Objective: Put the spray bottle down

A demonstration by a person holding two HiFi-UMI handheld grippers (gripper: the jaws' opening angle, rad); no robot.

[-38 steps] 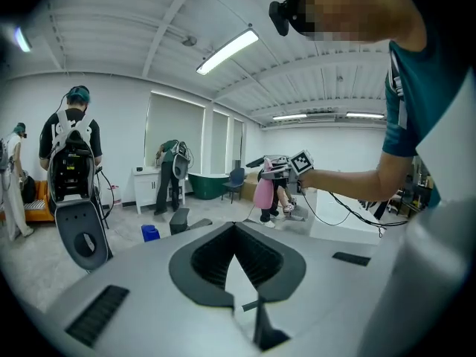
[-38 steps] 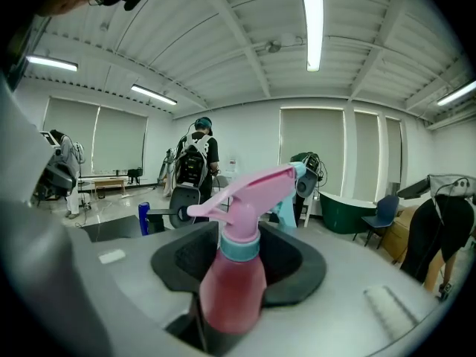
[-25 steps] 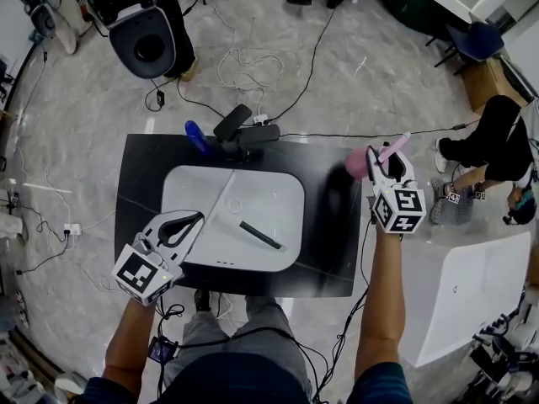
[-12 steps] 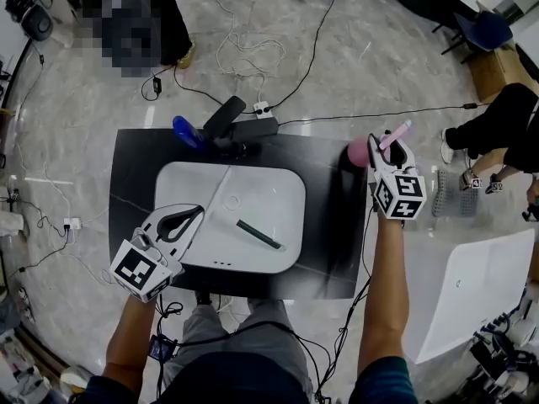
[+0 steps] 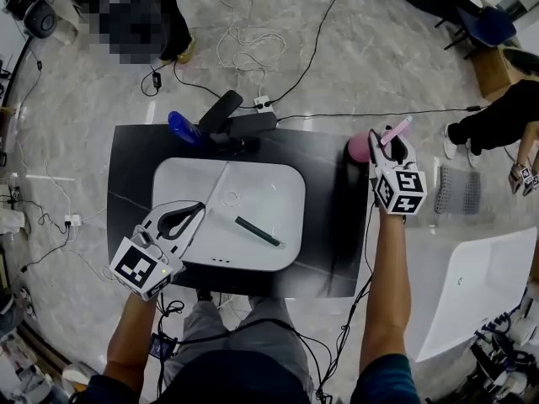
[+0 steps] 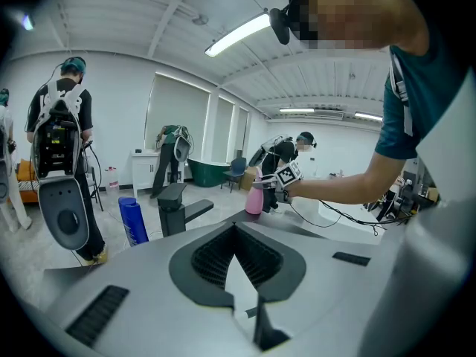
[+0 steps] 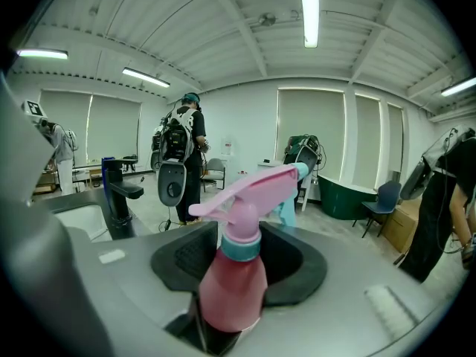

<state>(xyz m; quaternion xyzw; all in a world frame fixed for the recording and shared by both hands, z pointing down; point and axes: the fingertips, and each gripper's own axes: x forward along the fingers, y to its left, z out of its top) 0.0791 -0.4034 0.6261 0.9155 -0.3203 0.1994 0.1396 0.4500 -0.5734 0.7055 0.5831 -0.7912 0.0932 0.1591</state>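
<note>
Two grippers: right gripper (image 5: pixel 386 148) fingers clamp spray bottle (image 7: pixel 232 296), maybe on counter (image 5: pixel 320 247); left gripper (image 5: pixel 198 211) fingers together.

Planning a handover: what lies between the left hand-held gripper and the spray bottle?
In the head view: the white basin with a slim dark stick in it, then bare black countertop.

The left forearm (image 5: pixel 133 337) and right forearm (image 5: pixel 384 284) both reach forward, well apart. The left claw (image 5: pixel 200 208) angles inward and slightly down, its jaws meeting at the tips with nothing between them. The right claw (image 5: pixel 389 150) points straight ahead, its jaws clamped on the upright spray bottle (image 7: pixel 232 288).
</note>
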